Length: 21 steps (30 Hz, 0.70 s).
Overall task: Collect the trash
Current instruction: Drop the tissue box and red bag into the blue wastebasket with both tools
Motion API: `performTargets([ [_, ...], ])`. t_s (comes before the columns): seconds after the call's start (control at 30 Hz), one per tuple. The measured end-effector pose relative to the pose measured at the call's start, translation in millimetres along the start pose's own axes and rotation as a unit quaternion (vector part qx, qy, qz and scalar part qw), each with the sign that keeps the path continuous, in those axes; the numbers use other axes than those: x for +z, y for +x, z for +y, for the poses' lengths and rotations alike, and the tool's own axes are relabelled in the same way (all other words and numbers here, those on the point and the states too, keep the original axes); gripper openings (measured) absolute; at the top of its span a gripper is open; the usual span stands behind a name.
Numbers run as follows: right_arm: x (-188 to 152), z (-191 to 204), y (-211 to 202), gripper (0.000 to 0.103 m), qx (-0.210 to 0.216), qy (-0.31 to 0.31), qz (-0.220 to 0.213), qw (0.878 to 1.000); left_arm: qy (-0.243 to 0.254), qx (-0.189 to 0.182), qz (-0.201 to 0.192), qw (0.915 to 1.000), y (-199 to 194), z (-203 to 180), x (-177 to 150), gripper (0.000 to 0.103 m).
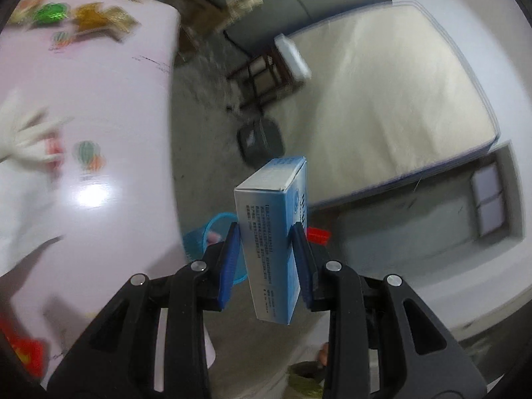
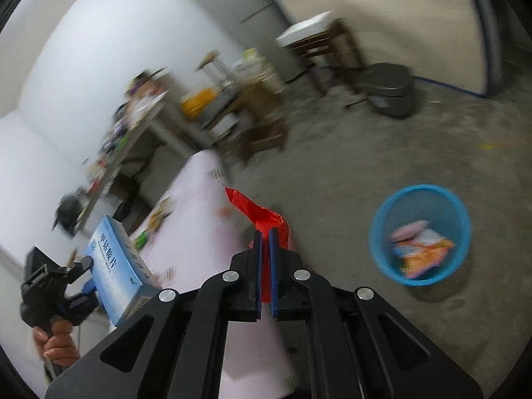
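My left gripper [image 1: 266, 232] is shut on a blue and white carton box [image 1: 271, 229] and holds it in the air beside the pink table [image 1: 99, 106]. The box also shows in the right wrist view [image 2: 116, 266], held by the left gripper [image 2: 87, 274]. My right gripper [image 2: 265, 232] is shut on a red foil wrapper [image 2: 259, 212], lifted over the table's edge. A blue mesh trash basket [image 2: 420, 234] stands on the floor to the right with several wrappers inside; its rim shows behind the left finger [image 1: 212, 224].
On the pink table lie green [image 1: 50, 13] and gold wrappers [image 1: 99, 20], a white glove [image 1: 26, 133] and a red item [image 1: 23, 355]. A grey bag [image 2: 389, 88], wooden stools [image 2: 319, 46], a cluttered shelf [image 2: 133, 123] and a propped mattress [image 1: 382, 99] surround the concrete floor.
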State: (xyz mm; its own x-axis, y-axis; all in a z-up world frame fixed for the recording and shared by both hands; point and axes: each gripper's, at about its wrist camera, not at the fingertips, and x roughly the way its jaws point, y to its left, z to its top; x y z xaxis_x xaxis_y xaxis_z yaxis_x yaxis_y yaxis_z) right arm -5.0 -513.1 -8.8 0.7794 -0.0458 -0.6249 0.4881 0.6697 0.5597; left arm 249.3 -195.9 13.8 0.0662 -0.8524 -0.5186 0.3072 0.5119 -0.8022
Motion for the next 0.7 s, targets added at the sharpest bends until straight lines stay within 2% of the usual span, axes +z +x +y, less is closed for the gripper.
performTargets([
  [0.2, 8, -95, -2, 0.004, -0.062, 0.076, -0.024, 0.995, 0.078, 0.060, 0.077, 0.9922, 119, -50, 0, 0.029],
  [0.33, 4, -153, 19, 0.004, -0.095, 0.119, -0.018, 0.988, 0.118, 0.103, 0.127, 0.9795, 209, -60, -18, 0.029],
  [0.47, -2, -186, 46, 0.004, -0.127, 0.130, -0.011, 0.983, 0.142, 0.142, 0.172, 0.9644, 292, -61, -39, 0.029],
  [0.7, 5, -232, 101, 0.005, -0.171, 0.123, -0.001, 0.978, 0.185, 0.194, 0.212, 0.9398, 393, -53, -71, 0.030],
])
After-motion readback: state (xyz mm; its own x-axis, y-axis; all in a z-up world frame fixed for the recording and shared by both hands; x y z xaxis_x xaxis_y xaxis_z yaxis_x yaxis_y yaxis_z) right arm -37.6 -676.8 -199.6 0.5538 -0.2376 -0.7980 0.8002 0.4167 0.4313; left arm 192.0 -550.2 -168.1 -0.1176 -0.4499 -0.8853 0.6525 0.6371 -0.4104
